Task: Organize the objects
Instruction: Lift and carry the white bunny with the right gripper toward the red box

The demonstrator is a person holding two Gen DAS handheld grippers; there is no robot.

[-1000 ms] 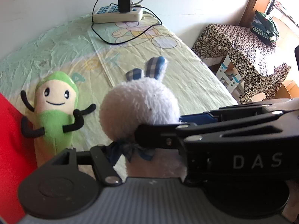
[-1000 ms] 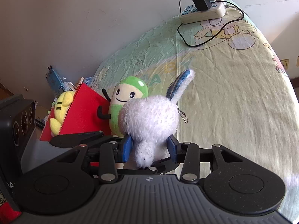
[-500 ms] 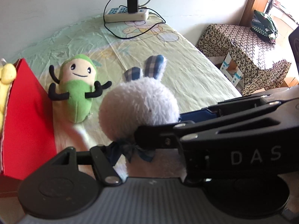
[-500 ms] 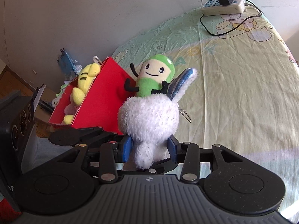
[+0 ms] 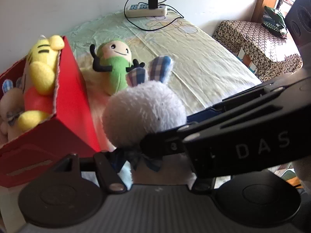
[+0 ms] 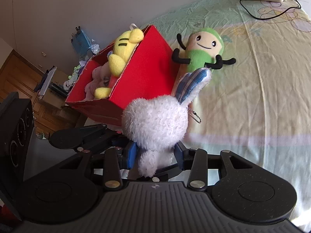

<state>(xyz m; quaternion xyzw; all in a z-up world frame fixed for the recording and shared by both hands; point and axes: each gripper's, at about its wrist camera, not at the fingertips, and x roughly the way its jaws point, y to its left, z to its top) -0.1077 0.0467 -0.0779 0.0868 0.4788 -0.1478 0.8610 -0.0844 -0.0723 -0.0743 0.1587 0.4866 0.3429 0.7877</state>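
- At nine o'clock, the red box (image 6: 124, 81) on the bed (image 6: 252, 106) already holds a yellow plush (image 6: 124, 48) and a pale one.
- At centre, my right hand-held gripper (image 6: 155, 155) clamps the white bunny (image 6: 155, 122) by its body.
- My left hand-held gripper (image 5: 134, 155) also seems closed on it, near its bow.
- At one o'clock, the green plush (image 6: 204, 48) lies unpacked beside the box; I judge two toys remain.

White wall (image 5: 81, 5); patterned-cloth side table (image 5: 258, 38); perhaps wooden cabinet (image 6: 21, 73).
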